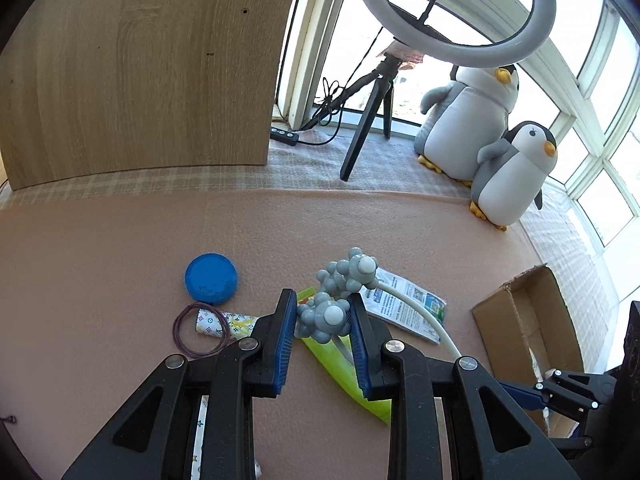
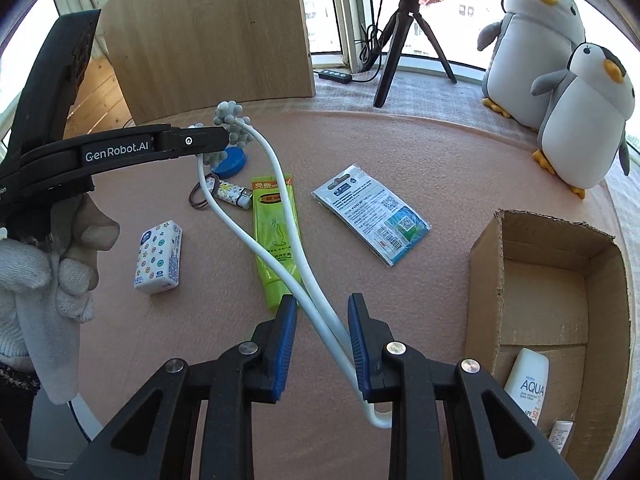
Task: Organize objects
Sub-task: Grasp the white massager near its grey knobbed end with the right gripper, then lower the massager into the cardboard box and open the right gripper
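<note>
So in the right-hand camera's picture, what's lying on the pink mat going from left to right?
Star-patterned tissue pack → green packet → blue-and-white sachet → cardboard box.

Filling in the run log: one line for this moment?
left tool: shut on massager head | right tool: open around its white arms | box: sunscreen inside

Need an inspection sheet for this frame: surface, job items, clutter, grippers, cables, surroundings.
Surface: pink foam mat, mostly bare.
Job's things: white two-armed massager with grey ball heads; open cardboard box holding a white sunscreen tube.
Clutter: blue round lid, green packet, blue-white sachet, star-print tissue pack, hair tie.
Grippers: left gripper shut on a ball head; right gripper open around the arms.
Cables: black cable by tripod.
Surroundings: two plush penguins, wooden panel.
</note>
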Available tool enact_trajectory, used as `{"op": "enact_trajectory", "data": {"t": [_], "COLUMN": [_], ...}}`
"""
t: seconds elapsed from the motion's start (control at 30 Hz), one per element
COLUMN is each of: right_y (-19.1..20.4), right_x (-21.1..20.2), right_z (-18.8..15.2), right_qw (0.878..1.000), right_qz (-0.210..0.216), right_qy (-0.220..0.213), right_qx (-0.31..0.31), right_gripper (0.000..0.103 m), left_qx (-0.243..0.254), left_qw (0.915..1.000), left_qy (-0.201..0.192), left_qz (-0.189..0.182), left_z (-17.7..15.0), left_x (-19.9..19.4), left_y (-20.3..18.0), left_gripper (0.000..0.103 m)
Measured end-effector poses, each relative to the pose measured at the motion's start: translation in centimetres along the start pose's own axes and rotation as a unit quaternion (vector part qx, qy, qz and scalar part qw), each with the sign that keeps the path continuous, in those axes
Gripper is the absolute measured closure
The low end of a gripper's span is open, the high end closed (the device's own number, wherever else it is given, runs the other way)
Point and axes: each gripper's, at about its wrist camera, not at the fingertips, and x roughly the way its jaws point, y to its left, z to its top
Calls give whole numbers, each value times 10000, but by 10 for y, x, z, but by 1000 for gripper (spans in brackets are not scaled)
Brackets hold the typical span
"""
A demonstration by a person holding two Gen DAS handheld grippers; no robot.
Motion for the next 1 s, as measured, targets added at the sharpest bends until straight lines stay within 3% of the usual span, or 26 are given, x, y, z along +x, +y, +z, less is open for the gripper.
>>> {"op": "enact_trajectory", "data": {"t": [0.47, 1.0], "right_y": [-65, -149], "right_x": [-67, -107], "right_z": [-40, -93], "right_qw": [9966, 9850], "right_qz": [-337, -829], "right_qy": [-372, -443], "right_qx": [655, 1444], "right_gripper": [80, 80], "left_qx": [542, 1190], "left_qw": [9965, 9853], "left_qy": [-142, 190], "left_qz": [-627, -1211], "left_z": [-1, -13], "left_x": [-12, 30], "left_y": [-108, -239], "left_gripper": [76, 76]}}
